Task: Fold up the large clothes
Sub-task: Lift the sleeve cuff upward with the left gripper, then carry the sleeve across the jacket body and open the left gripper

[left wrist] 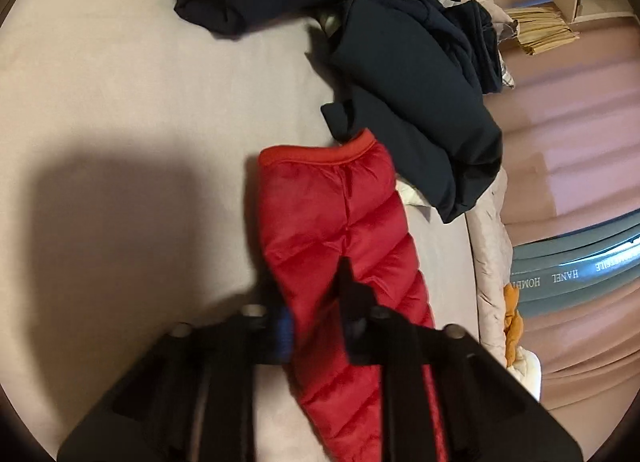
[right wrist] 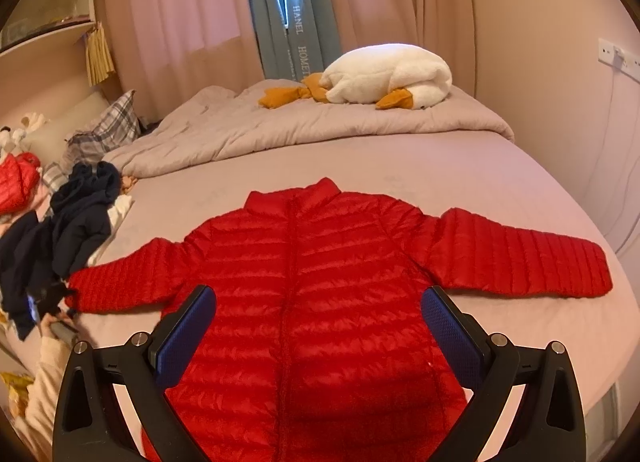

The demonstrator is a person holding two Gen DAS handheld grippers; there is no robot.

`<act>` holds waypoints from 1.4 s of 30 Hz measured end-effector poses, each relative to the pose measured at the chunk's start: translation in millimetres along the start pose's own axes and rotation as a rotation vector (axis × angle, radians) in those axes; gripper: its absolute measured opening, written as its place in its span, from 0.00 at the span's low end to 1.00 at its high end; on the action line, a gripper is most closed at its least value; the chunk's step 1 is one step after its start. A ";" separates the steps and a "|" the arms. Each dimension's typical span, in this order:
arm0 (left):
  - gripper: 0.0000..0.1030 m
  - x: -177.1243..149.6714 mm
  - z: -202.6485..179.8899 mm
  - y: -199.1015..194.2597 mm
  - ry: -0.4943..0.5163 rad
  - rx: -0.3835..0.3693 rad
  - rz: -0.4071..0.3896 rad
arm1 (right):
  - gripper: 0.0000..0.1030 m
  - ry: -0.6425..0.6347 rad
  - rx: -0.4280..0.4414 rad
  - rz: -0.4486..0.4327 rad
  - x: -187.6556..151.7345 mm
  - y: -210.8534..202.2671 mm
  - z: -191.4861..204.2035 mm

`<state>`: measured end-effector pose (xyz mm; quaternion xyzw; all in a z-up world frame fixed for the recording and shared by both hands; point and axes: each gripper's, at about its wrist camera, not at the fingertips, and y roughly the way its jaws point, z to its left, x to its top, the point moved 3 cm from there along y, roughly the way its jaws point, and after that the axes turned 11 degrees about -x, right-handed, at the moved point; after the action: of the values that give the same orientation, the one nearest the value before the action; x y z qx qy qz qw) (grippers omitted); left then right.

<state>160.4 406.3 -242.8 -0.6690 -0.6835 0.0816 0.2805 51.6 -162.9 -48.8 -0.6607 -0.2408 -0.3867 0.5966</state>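
A: So where's the red jacket [right wrist: 320, 302]?
B: Flat on the bed [right wrist: 480, 165], sleeves out. Left tongs [left wrist: 316, 314] clamp the sleeve [left wrist: 336, 229] by the left edge; right tongs [right wrist: 320, 326] hover wide open, empty.

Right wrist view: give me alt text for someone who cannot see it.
A red puffer jacket lies flat on the bed, sleeves spread, below the open right gripper. Dark clothes are piled left; a white plush rests on a quilt behind.
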 end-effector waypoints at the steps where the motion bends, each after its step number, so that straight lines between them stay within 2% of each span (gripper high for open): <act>1: 0.09 -1.8 -2.2 -1.3 0.020 0.009 -0.008 | 0.99 0.002 -0.001 0.001 -0.4 -0.1 -0.3; 7: 0.05 -12.2 -46.9 -28.5 0.168 0.005 -0.045 | 0.99 0.010 -0.005 0.005 -1.9 0.4 -5.9; 12: 0.05 -29.0 -121.6 -72.9 0.357 -0.059 -0.086 | 0.99 0.019 0.006 -0.013 -0.9 -5.4 -9.7; 18: 0.05 -70.0 -221.8 -131.2 0.587 -0.156 -0.116 | 0.99 0.019 0.027 -0.053 2.2 -15.4 -13.9; 24: 0.05 -118.9 -291.8 -163.4 0.783 -0.201 -0.104 | 0.99 0.033 0.042 -0.102 4.8 -27.9 -22.3; 32: 0.05 -169.2 -338.6 -186.3 0.928 -0.279 -0.053 | 0.99 0.081 0.033 -0.139 2.4 -36.6 -43.0; 42: 0.06 -252.7 -386.5 -200.2 1.088 -0.373 0.026 | 0.99 0.160 -0.010 -0.166 -3.6 -43.8 -76.2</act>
<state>163.7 43.3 105.9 -0.6610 -0.4353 -0.3929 0.4682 -1.7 -229.2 -26.2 -0.6084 -0.2446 -0.4875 0.5765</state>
